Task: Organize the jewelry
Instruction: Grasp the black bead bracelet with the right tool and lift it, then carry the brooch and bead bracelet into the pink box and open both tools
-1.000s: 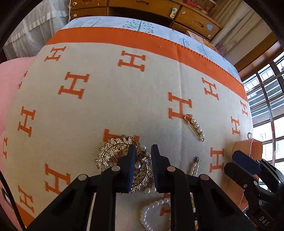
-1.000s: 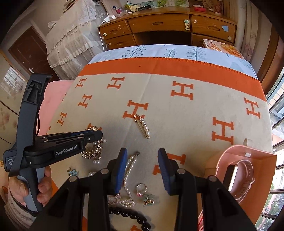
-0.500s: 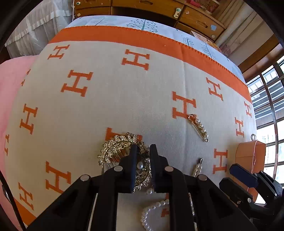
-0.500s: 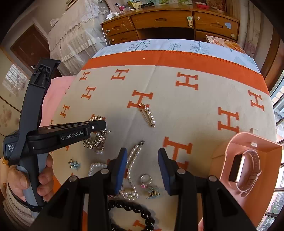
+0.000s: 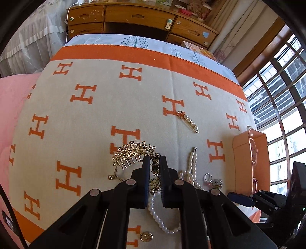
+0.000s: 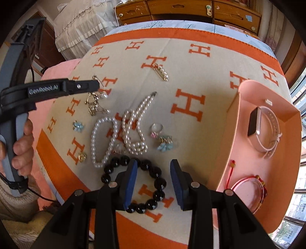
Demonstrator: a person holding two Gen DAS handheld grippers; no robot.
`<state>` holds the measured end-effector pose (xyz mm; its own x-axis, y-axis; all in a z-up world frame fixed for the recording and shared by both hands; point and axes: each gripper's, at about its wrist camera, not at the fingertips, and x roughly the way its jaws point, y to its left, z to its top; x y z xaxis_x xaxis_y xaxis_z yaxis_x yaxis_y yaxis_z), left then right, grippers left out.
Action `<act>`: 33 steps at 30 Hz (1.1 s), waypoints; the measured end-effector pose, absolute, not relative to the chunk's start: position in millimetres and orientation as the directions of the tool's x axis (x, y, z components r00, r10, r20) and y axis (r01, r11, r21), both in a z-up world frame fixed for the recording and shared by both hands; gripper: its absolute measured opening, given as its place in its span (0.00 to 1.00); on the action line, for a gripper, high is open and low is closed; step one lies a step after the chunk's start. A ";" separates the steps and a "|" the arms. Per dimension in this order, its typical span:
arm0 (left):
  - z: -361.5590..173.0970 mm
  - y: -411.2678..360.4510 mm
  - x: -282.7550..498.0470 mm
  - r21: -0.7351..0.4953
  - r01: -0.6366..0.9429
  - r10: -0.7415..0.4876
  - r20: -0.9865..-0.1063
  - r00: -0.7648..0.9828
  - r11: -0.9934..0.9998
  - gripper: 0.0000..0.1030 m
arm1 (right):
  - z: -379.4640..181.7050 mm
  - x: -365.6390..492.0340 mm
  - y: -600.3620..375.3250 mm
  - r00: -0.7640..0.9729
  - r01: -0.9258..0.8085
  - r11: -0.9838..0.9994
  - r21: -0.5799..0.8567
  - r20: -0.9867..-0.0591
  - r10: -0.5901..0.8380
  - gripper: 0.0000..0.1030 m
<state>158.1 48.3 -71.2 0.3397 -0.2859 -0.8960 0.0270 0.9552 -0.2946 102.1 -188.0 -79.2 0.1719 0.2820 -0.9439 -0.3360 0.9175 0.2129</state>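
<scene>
My left gripper (image 5: 154, 160) is shut on a gold hair comb (image 5: 130, 155) and holds it lifted above the H-patterned blanket (image 5: 95, 115); the comb also hangs below the left gripper (image 6: 93, 85) in the right wrist view (image 6: 93, 107). My right gripper (image 6: 154, 172) is open and empty over a black bead bracelet (image 6: 153, 172). Pearl strands (image 6: 124, 130), a ring (image 6: 157, 127), a blue flower earring (image 6: 165, 144) and a pearl pin (image 6: 161, 71) lie on the blanket. A pink box (image 6: 248, 153) at right holds a watch (image 6: 264, 128) and a red bracelet (image 6: 252, 189).
A small blue charm (image 6: 78, 125) and a gold button (image 6: 82, 157) lie near the blanket's left edge. A wooden drawer unit (image 5: 137, 17) stands behind the bed. Windows (image 5: 283, 95) are at right. The far half of the blanket bears only the pin.
My left gripper has closed on the gold comb and lifted it off the blanket. My right gripper has pulled back toward the near edge, bringing the black bracelet and box into fuller view.
</scene>
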 end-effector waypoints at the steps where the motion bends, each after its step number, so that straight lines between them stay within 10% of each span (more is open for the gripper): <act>1: -69.4 49.3 155.3 -0.302 0.029 -0.293 -0.893 0.341 0.953 0.07 | -82.5 98.8 -187.9 0.163 -0.340 0.919 0.200 -0.950 0.267 0.33; 11: -36.8 48.1 137.2 -0.341 0.082 -0.346 -0.860 0.376 0.937 0.07 | -95.2 79.4 -156.5 0.246 -0.466 0.884 -0.040 -0.965 0.087 0.35; 15: -22.1 44.3 128.9 -0.346 0.107 -0.359 -0.844 0.399 0.932 0.07 | -95.6 76.0 -151.8 0.245 -0.502 0.864 -0.034 -0.964 0.104 0.33; 18: -12.1 42.0 123.6 -0.351 0.122 -0.369 -0.834 0.411 0.928 0.07 | -94.6 73.9 -151.4 0.232 -0.516 0.856 -0.001 -0.963 0.139 0.15; 33: 32.4 -10.8 105.4 -0.326 0.270 -0.417 -0.798 0.435 0.906 0.07 | 25.8 47.6 -227.3 0.526 -0.362 0.926 0.108 -0.796 0.299 0.14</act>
<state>105.4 -10.8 32.4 0.4351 -0.4172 -0.7979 0.2705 0.9058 -0.3262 47.6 -227.3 25.8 0.5262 0.2991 -0.7960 -0.3623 0.9258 0.1084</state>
